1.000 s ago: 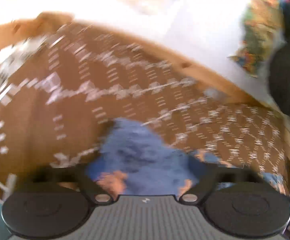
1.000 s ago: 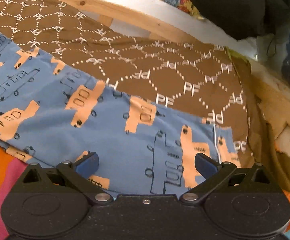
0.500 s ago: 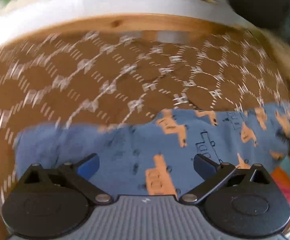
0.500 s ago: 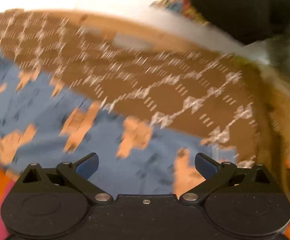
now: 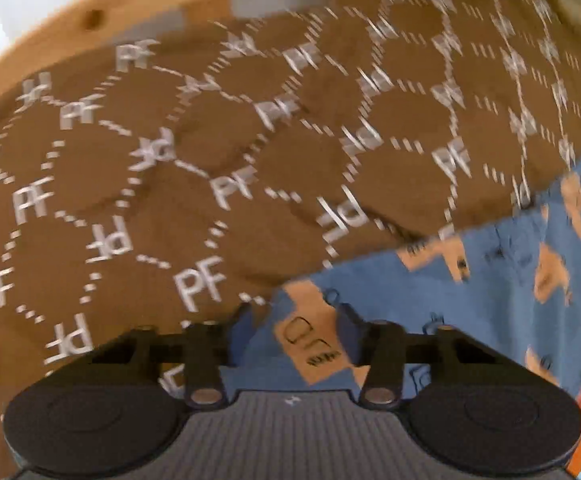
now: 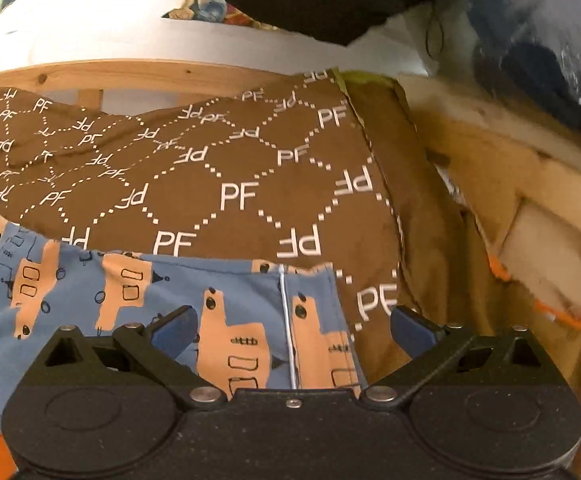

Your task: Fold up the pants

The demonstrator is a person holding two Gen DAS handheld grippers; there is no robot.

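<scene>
One pants (image 6: 138,304), left gripper (image 5: 296,332) closing around fabric, right gripper (image 6: 290,330) spread.

The left gripper (image 5: 296,330) tips steeply downward, its jaws closing, the blue pads narrowed to a small gap with a fold of cloth between them. The right gripper (image 6: 292,330) leans down at a gentler slant, jaws spread wide, the fingertips (image 6: 176,326) well apart and pressing on nothing. No hand or sleeve shows in either view.
</scene>
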